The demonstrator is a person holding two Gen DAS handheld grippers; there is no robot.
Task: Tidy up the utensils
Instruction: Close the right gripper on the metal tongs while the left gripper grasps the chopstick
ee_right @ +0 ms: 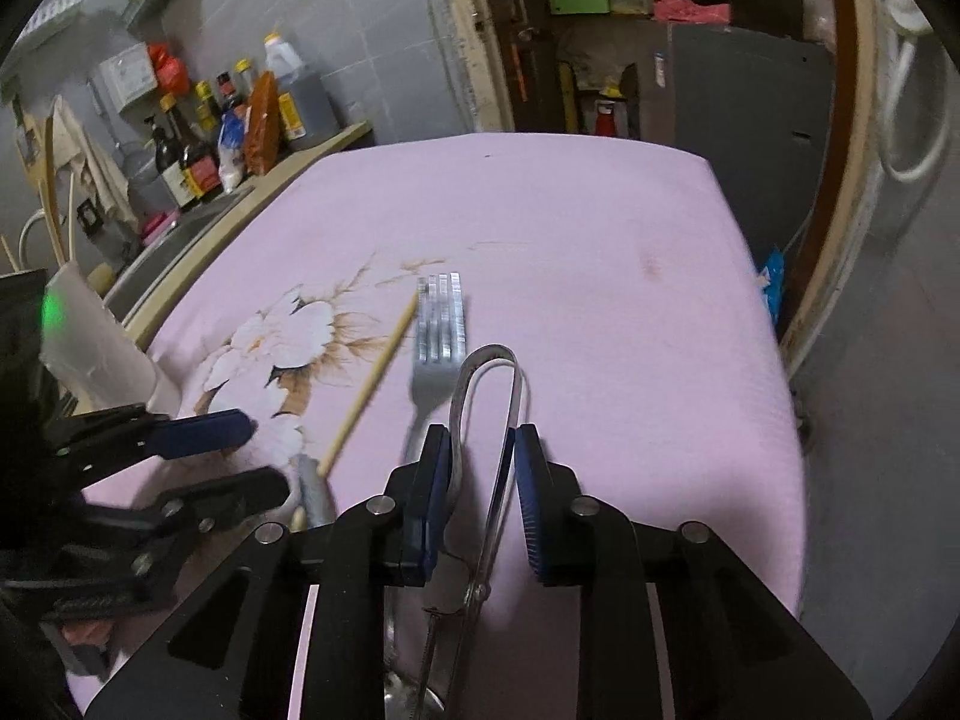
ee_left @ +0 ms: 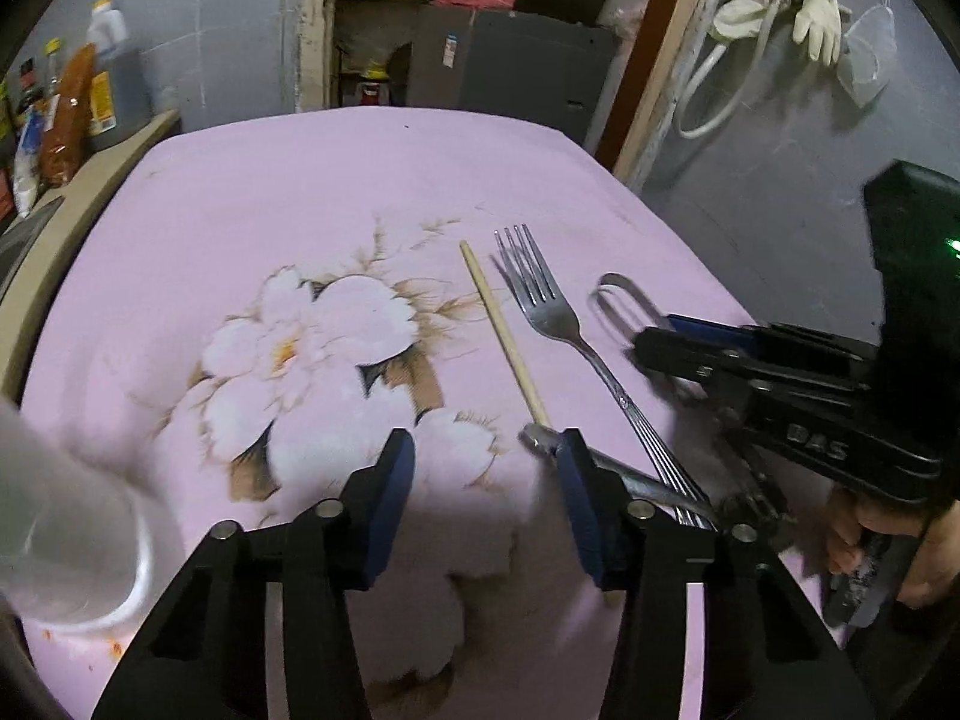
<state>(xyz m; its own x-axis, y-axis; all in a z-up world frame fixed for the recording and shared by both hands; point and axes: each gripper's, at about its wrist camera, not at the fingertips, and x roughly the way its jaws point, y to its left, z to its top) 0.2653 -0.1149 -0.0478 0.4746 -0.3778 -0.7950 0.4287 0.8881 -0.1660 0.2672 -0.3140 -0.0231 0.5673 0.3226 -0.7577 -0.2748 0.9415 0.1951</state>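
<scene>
Pinching looped steel tongs [ee_right: 489, 414], right hand-held gripper [ee_right: 480, 498], left hand-held gripper [ee_left: 486, 498] open, pink floral cloth [ee_left: 360, 192]

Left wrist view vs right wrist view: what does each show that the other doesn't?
Left wrist only: rubber gloves hanging on the wall, and a clear cup at the left edge. Right wrist only: a sink beside the table. Both: fork, wooden chopstick, looped metal tool between the right hand-held gripper pads, pink flowered tablecloth, sauce bottles.
</scene>
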